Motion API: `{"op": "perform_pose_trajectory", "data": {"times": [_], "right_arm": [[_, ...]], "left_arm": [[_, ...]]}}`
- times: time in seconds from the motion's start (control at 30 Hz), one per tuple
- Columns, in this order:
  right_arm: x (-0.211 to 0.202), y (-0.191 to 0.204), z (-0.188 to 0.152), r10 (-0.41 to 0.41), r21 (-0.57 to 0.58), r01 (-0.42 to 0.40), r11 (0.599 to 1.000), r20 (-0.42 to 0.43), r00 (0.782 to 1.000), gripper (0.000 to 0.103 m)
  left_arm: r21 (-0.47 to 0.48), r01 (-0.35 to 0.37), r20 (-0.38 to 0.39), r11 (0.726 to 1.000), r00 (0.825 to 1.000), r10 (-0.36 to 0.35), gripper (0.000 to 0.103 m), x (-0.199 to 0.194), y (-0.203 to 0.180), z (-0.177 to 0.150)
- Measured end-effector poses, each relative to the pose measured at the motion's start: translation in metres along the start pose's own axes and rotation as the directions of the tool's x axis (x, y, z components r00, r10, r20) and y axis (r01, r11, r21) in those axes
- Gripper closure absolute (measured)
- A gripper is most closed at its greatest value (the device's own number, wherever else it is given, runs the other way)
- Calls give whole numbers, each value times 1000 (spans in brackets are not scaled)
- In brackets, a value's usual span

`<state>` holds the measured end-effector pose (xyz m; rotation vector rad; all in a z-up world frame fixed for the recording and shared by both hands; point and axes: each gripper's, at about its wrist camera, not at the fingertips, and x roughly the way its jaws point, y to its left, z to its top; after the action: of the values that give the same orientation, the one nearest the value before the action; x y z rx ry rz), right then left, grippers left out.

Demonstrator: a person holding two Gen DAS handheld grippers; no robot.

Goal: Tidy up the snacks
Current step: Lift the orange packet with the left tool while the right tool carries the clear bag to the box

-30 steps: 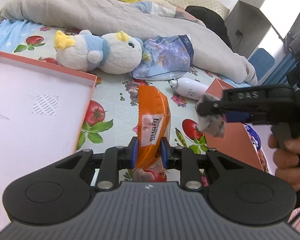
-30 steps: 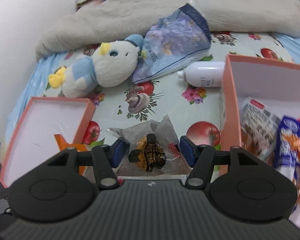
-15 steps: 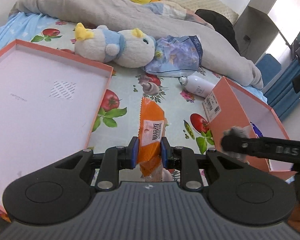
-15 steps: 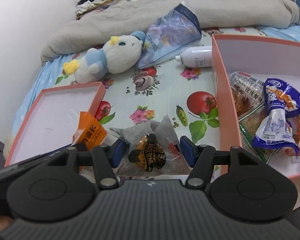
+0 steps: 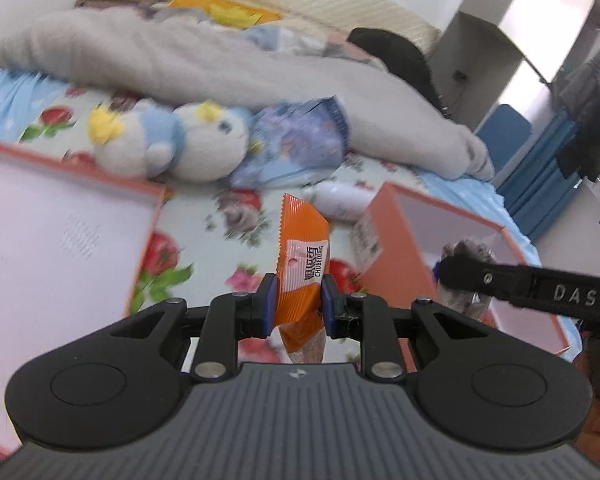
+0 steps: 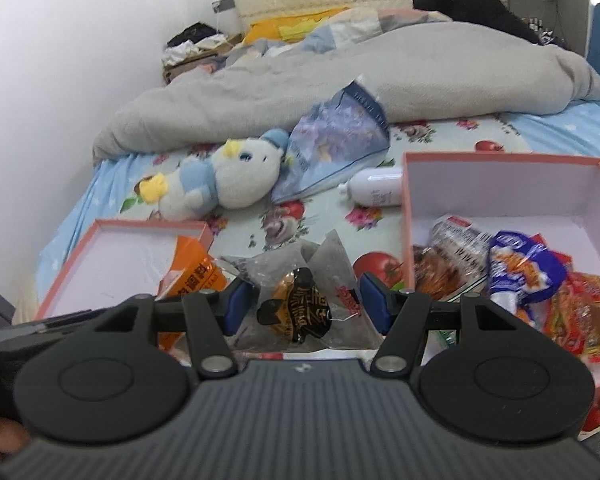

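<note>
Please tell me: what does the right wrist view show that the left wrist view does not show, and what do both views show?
Only the right wrist view shows the snacks lying inside the orange box, and the right gripper shut on a grey packet.

Only the left wrist view shows the left gripper shut on the orange packet.

Both show the plush toy, the white bottle and the blue bag.
</note>
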<state>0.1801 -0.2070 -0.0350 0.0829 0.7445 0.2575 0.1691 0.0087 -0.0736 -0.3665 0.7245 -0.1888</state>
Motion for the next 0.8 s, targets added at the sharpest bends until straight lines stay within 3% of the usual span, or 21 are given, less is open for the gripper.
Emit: {"op": "perform_pose_trajectory", "data": {"times": [0.47, 0.8], "right_arm": [[-48, -52, 56, -11, 2, 11, 1000, 94, 996, 41], [-61, -108, 73, -69, 36, 65, 997, 134, 989, 41]], "left_arm": [[56, 52, 79, 997, 995, -56, 76, -11, -93, 61], [120, 120, 53, 986, 990, -127, 76, 25, -162, 80]]}}
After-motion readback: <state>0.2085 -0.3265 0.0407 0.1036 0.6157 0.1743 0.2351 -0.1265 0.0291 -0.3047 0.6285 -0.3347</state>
